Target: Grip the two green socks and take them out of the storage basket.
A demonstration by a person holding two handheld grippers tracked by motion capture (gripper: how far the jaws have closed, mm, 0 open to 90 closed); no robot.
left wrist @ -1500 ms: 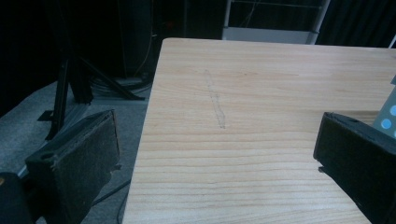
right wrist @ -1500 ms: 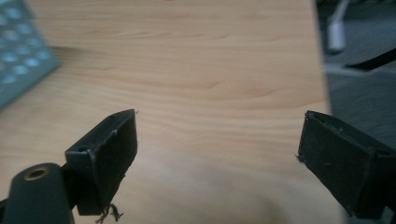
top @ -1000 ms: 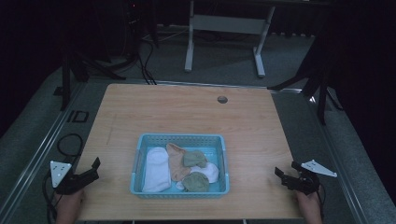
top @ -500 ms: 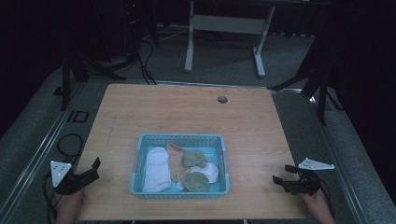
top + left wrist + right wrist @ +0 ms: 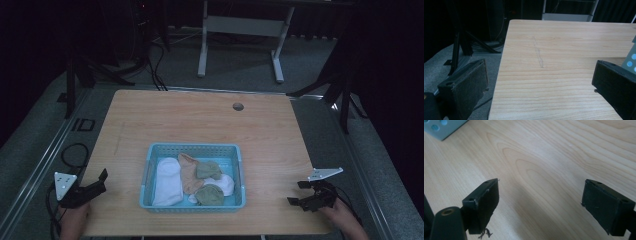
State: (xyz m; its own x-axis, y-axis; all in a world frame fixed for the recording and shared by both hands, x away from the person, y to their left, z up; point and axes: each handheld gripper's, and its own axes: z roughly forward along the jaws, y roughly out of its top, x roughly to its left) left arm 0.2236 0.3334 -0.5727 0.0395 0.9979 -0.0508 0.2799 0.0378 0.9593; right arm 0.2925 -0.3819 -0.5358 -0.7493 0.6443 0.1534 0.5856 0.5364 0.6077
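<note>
bare table [image 5: 200,125] all round; only the basket [image 5: 192,149] obstructs.

Count: 1 light-blue perforated plastic basket [image 5: 150,175] on 1 pale wooden worktop [image 5: 200,120]. Inside: 2 white socks [image 5: 167,181], 2 olive-green socks [image 5: 209,170], 1 peach sock [image 5: 189,172]. 2 black hand-held grippers [image 5: 104,180].

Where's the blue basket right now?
In the high view, the blue basket sits near the table's front edge, between the left gripper and right gripper.
</note>
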